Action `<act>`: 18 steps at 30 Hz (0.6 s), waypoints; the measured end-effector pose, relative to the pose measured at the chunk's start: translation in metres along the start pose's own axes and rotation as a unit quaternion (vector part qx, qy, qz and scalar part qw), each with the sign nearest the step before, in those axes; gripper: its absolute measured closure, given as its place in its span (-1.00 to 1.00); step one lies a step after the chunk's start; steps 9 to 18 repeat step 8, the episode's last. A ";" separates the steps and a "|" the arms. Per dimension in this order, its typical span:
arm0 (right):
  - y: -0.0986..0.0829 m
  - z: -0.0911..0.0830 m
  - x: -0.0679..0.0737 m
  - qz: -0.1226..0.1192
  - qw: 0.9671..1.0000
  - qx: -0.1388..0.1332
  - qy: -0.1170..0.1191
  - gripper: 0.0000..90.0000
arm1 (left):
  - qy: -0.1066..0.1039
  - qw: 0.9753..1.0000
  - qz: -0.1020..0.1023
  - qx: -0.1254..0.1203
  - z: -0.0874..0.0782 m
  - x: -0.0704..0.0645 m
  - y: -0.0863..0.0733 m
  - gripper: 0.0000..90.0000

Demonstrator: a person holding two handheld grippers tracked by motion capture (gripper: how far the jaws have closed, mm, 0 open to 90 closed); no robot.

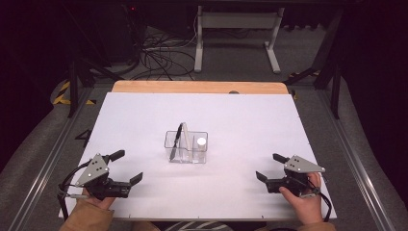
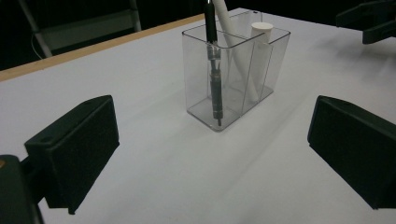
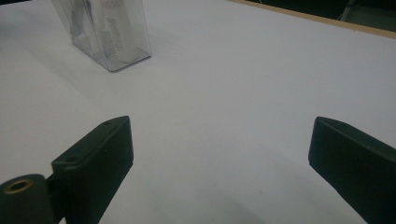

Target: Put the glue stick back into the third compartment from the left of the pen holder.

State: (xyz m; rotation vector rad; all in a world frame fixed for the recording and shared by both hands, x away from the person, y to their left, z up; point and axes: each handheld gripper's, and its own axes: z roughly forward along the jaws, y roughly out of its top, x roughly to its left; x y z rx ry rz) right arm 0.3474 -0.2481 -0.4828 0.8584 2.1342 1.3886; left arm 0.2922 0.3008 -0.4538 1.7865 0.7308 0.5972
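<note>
Standing near the middle of the white table (image 1: pixel 144 115), one clear plastic holder (image 1: pixel 186 147) has a divider that makes two compartments: the left one carries one black pen (image 1: pixel 178 136) and one white pen (image 1: pixel 184 131), both leaning with their tops above the rim, and the right one carries one short white cylinder (image 1: pixel 201 143), upright. In the left gripper view the black pen (image 2: pixel 214 70) stands in the nearer compartment with its tip down on the holder floor, and the white pen (image 2: pixel 233 42) slants behind it. Two grippers flank the holder, well apart from it: the left gripper (image 1: pixel 129 166) low on the left and the right gripper (image 1: pixel 268 167) low on the right, each in a hand at the table's near edge. Both have their jaws spread wide and carry nothing. By my reading the work stands at its opening step, a reach not yet begun. A next move would call for bringing one gripper over the holder, lining its jaws on either side of a pen's exposed top, and closing before lifting straight up; the other could steady the holder's wall.
</note>
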 end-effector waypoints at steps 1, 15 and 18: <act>0.000 0.000 0.000 0.001 1.000 -0.001 0.001 -0.84 | 0.001 1.000 -0.001 0.002 0.000 0.000 0.000 -0.94; 0.004 -0.003 -0.001 0.011 1.000 -0.009 0.001 -0.79 | 0.000 1.000 -0.025 -0.001 -0.001 0.005 -0.002 -0.94; 0.004 -0.003 -0.001 0.011 1.000 -0.009 0.001 -0.79 | 0.000 1.000 -0.025 -0.001 -0.001 0.005 -0.002 -0.94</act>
